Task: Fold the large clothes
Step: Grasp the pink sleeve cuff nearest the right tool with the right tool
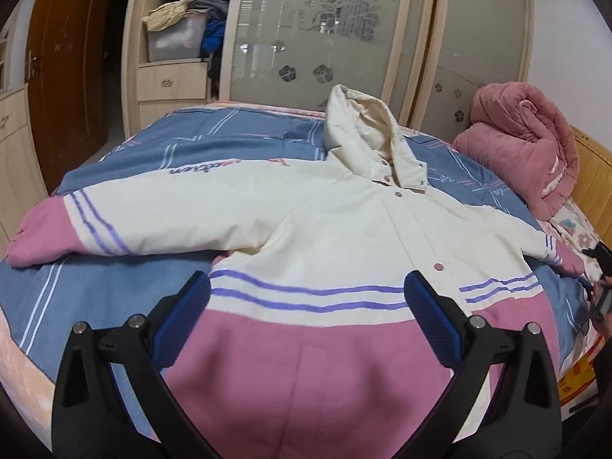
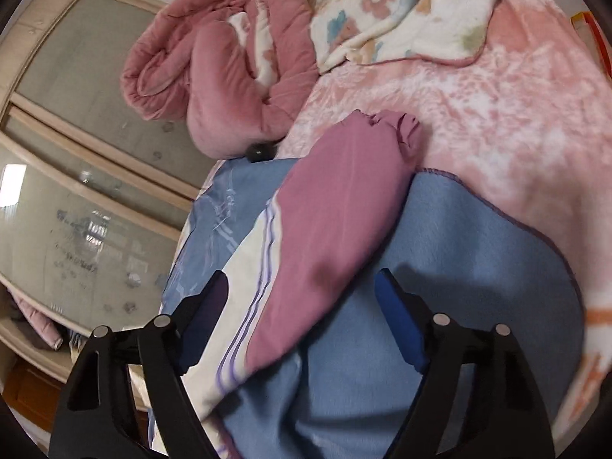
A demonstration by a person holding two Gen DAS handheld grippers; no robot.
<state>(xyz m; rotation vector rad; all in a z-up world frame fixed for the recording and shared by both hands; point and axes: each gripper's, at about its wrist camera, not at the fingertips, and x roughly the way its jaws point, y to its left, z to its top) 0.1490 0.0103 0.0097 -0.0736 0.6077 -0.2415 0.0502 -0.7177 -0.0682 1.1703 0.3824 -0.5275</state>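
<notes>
A rolled pink quilt point(image 1: 524, 145) sits at the far right of the bed point(image 1: 126, 294), a flowered blanket point(image 2: 401, 11) beside it, and a wardrobe point(image 1: 332, 26) stands behind. The left wrist view alone shows the whole cream-and-pink hooded jacket point(image 1: 336, 237) spread flat on the blue cover point(image 2: 440, 267); the right wrist view shows only one sleeve point(image 2: 336, 229). The left gripper point(image 1: 308, 294) hovers with wide jaws over the pink hem, and the right gripper point(image 2: 302, 290) has its jaws apart astride the sleeve, pads not pressing.
</notes>
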